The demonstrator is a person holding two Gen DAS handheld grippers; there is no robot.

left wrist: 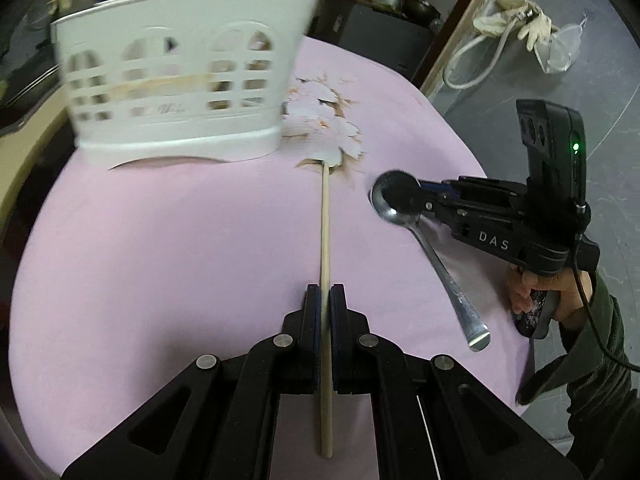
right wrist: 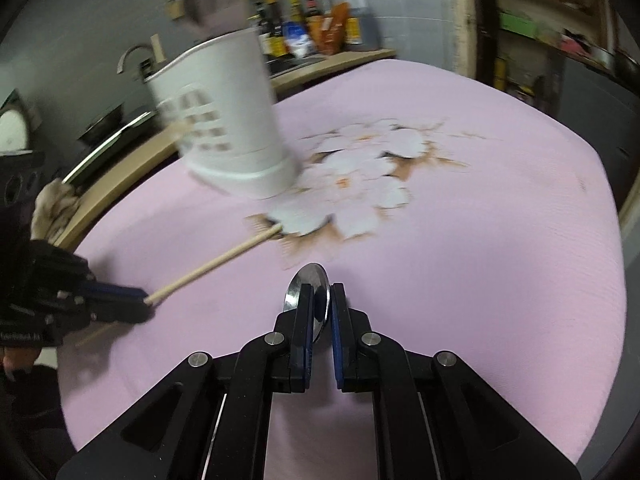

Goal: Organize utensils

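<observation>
My left gripper (left wrist: 325, 292) is shut on a wooden chopstick (left wrist: 325, 220) that points ahead over the pink tablecloth (left wrist: 180, 248), toward the white slotted utensil basket (left wrist: 180, 76) at the back left. My right gripper (right wrist: 321, 292) is shut on a metal spoon (right wrist: 308, 284), gripped at the bowl. In the left wrist view the spoon (left wrist: 394, 198) hangs from the right gripper (left wrist: 422, 196) with its handle slanting down toward me. In the right wrist view the left gripper (right wrist: 142, 300) and its chopstick (right wrist: 216, 262) are at the left, and the basket (right wrist: 224, 116) is at the back left.
The cloth has a white and brown flower print (right wrist: 360, 176) in the middle. A counter with bottles (right wrist: 316, 24) stands behind the table. Grey floor with a cable and a rag (left wrist: 516, 28) lies to the right of the table.
</observation>
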